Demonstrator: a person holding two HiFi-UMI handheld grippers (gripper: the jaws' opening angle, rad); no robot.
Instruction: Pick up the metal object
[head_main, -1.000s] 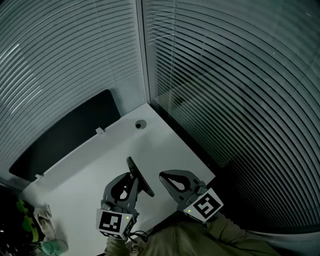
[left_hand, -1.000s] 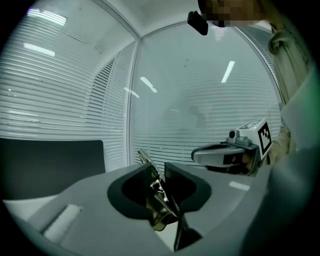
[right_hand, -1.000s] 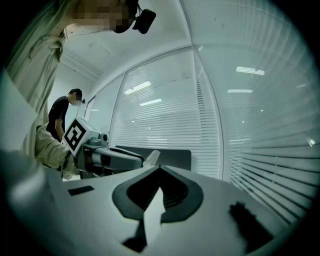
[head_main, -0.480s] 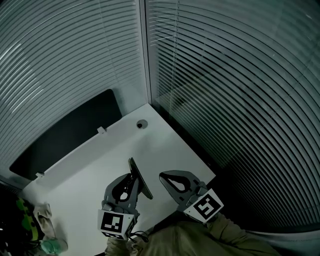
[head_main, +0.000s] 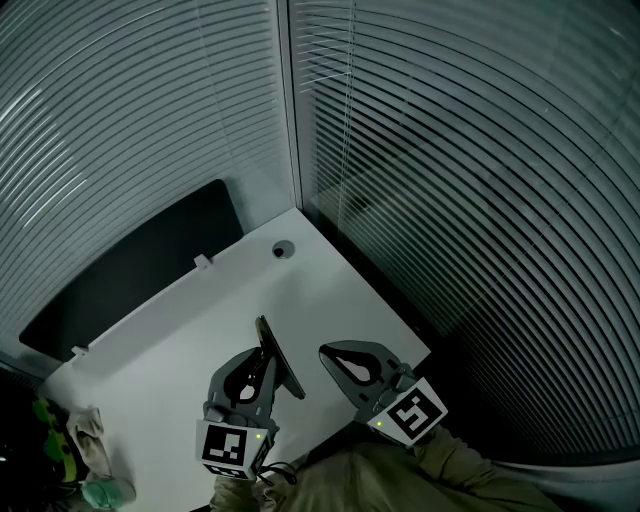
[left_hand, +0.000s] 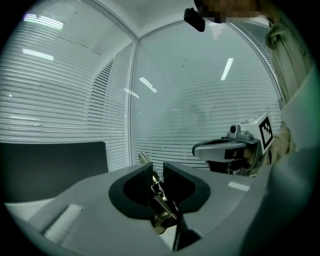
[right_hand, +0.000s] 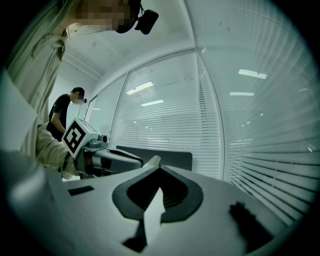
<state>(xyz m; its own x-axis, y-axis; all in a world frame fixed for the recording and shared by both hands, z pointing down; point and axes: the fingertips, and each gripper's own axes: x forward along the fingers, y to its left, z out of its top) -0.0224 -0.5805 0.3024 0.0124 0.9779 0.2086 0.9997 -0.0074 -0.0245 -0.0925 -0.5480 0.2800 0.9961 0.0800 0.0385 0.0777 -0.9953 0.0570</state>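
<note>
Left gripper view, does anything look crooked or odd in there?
Only the grip. The metal object sits slanted in the left gripper, which is shut on it: one end pokes up above the jaws and its spring end hangs below. Nothing looks spilled or broken. The right gripper is shut and empty.

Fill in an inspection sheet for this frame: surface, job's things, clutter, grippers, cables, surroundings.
Surface: white table, round grommet hole near its far corner.
Job's things: metal object with a spring, clamped in the left jaws.
Clutter: cloth and green items at the table's left end.
Grippers: left gripper shut on the metal object; right gripper shut, empty.
Cables: nothing seen.
Surroundings: slatted blinds all round; dark panel behind the table.
</note>
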